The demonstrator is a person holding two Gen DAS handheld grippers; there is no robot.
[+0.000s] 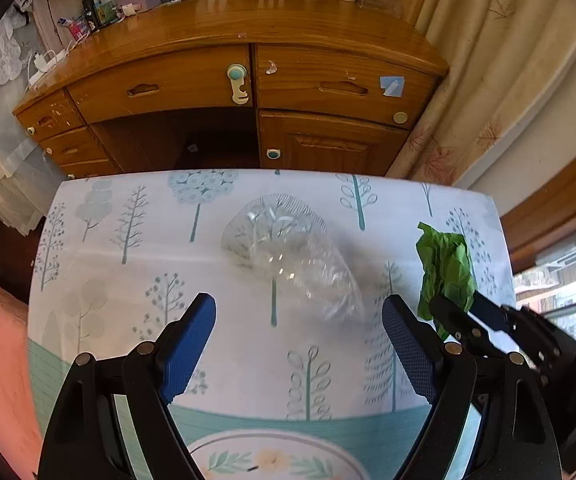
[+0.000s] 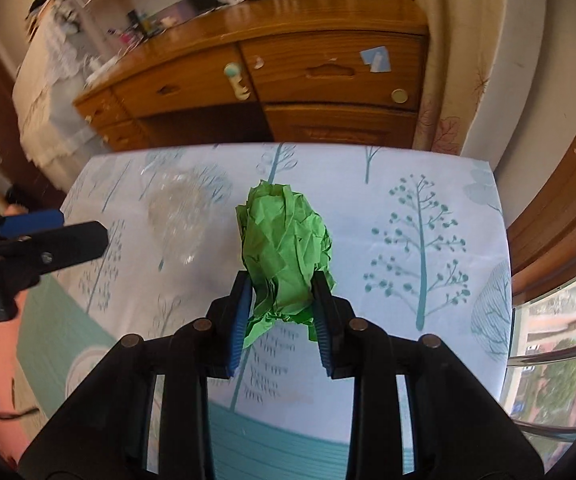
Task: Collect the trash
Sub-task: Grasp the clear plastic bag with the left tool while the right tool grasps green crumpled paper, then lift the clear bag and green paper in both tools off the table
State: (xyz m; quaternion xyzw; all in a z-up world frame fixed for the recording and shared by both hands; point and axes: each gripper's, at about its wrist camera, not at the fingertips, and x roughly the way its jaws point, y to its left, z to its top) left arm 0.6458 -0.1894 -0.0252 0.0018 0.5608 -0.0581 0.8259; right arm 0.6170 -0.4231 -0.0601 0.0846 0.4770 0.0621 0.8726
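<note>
The right gripper [image 2: 281, 308] is closed on a crumpled green paper [image 2: 284, 240], which is pinched at its lower end between the blue pads [image 2: 240, 328] and held above the bench [image 2: 428, 360]. The left gripper [image 1: 298, 320] is spread wide with nothing between its fingers. Just ahead of it, a crushed clear plastic bottle [image 1: 288, 256] is lying on the tree-printed cloth [image 1: 128, 240] that covers the bench. A wooden dresser [image 1: 248, 80] is seen beyond the far edge.

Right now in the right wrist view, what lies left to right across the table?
Left gripper → crumpled clear plastic bag → crumpled green paper held in the right gripper
</note>
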